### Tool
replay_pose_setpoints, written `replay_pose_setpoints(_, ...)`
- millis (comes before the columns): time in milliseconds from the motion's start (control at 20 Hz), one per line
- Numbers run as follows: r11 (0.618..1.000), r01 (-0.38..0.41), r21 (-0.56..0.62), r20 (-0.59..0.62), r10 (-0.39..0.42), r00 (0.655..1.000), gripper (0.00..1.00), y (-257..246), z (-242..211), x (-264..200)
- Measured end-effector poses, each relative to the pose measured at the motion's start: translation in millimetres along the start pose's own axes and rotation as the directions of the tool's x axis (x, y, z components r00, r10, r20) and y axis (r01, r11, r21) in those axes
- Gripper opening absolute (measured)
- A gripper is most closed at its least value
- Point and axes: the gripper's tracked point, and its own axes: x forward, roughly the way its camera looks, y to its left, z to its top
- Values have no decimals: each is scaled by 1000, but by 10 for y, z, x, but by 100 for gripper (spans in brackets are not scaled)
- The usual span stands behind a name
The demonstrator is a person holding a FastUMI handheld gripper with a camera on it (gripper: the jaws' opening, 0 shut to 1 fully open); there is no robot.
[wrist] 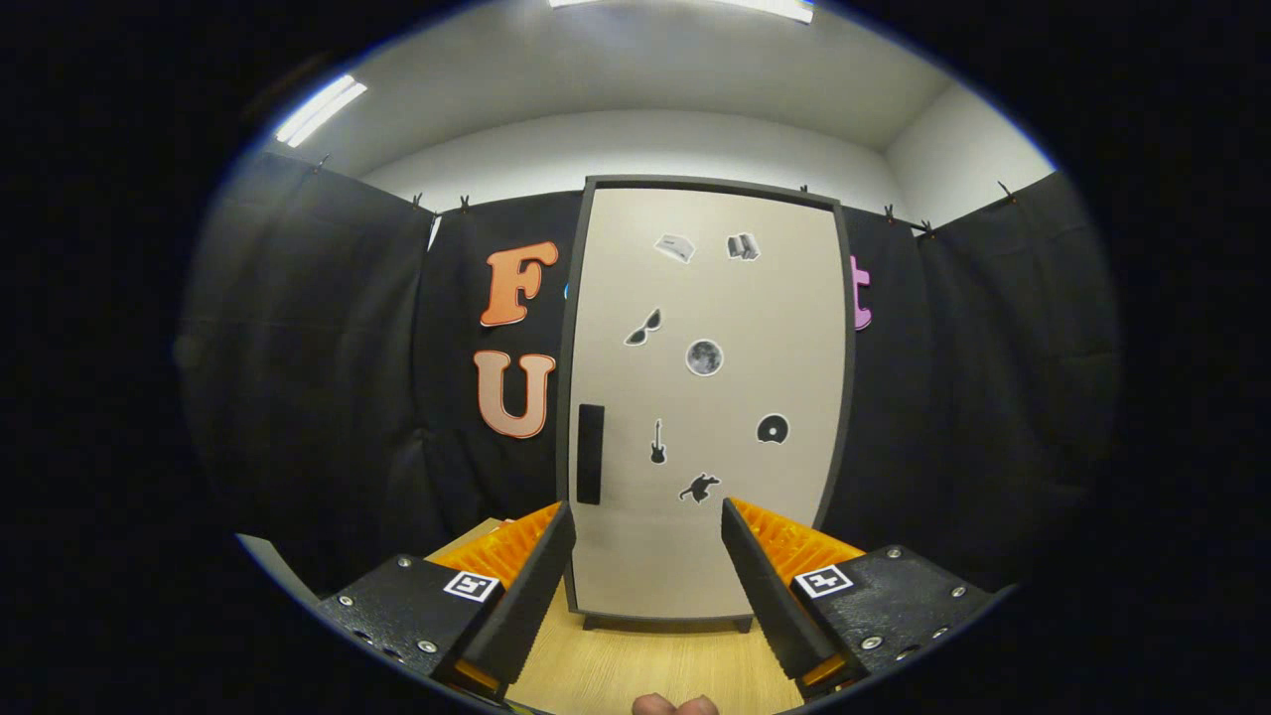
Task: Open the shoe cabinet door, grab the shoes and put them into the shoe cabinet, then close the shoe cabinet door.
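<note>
You are looking at a tall pale beige shoe cabinet (707,397) with a dark grey frame. It stands in the middle of the frame, straight ahead of your gripper (647,566). Its long side runs up and down, and its flat front faces you.

The cabinet door (725,298) is closed, so you cannot see what is inside. A black upright handle (590,454) sits near the door's left edge, low down. Small stickers dot the door: sunglasses (643,327), a round grey moon (704,357), a little guitar (657,442), a black disc (773,429) and a jumping figure (699,487).

The cabinet stands on short dark feet on a light wooden tabletop (645,665) at the bottom middle of the frame.

Your gripper's two fingers (536,576) are wide apart and hold nothing. The bottom of the cabinet shows between them, beyond their tips.

A bit of a person's hand (675,705) peeks in at the very bottom middle.
</note>
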Motion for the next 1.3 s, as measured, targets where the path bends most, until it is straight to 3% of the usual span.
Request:
replay_pose_setpoints(450,998,70,11,39,-70,997,93,-709,73,-998)
replay_pose_setpoints(950,987,148,55,60,-152,987,93,-1339,79,-1505)
replay_pose_setpoints(1300,982,175,73,57,-180,982,93,-1498,27,-1620)
